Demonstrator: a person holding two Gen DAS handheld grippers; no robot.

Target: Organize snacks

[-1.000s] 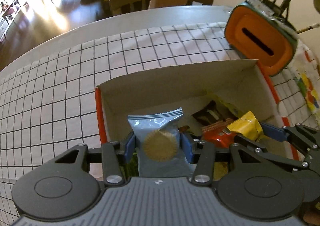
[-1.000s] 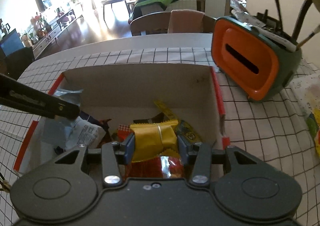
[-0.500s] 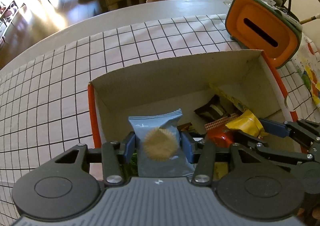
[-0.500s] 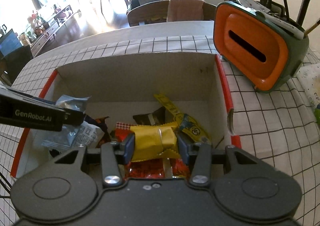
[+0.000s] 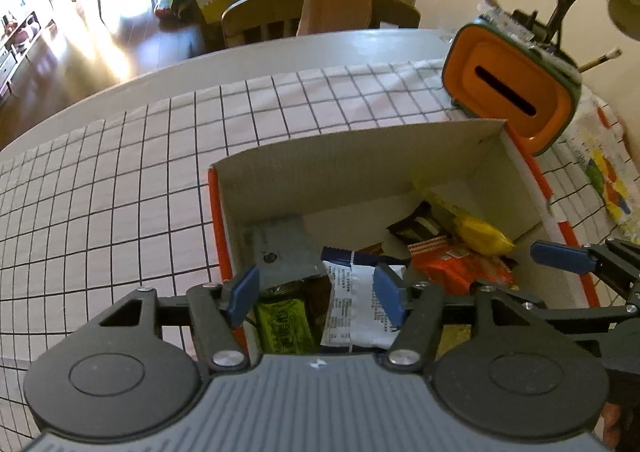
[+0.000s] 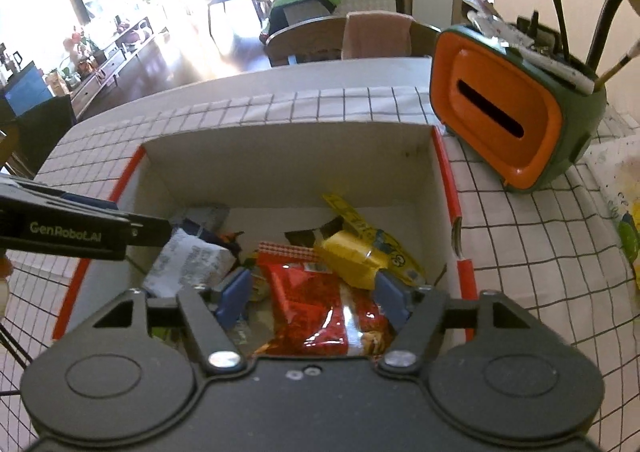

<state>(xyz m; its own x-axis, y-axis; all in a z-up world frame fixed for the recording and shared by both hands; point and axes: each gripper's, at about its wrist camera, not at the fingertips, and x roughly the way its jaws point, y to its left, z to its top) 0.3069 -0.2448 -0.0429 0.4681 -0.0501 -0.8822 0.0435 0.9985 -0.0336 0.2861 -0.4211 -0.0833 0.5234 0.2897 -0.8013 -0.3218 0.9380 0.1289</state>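
Two grippers are over one shallow cardboard box with red-orange outer edges [image 6: 447,175], which sits on the black-gridded white tablecloth [image 5: 120,179] covering the table. An orange-faced, green-backed desk organiser holding brushes [image 6: 500,123] stands just beyond the box's far right corner.

Snack contents, largest first: a red foil snack bag [image 6: 308,304] lies near the front, a white printed wrapper [image 5: 358,312] beside it to the left, a yellow wrapped snack [image 6: 352,256] toward the right, a pale blue-grey packet [image 5: 280,248] against the left wall, and an olive-green bar [image 5: 282,326] at the near edge. All are inside the box, loosely overlapped.

My left gripper [image 5: 316,292] has its blue pads spread apart with nothing between them; it hovers above the white wrapper and green bar. My right gripper [image 6: 314,292] is likewise spread and empty, over the red bag.

Judgement: both hands are between placements. To do this step well, I would lift each tool straight up clear of the box walls, keeping the two apart, since the right one's finger [image 5: 560,258] lies near the left one's path. Any pieces not yet boxed are outside both views.
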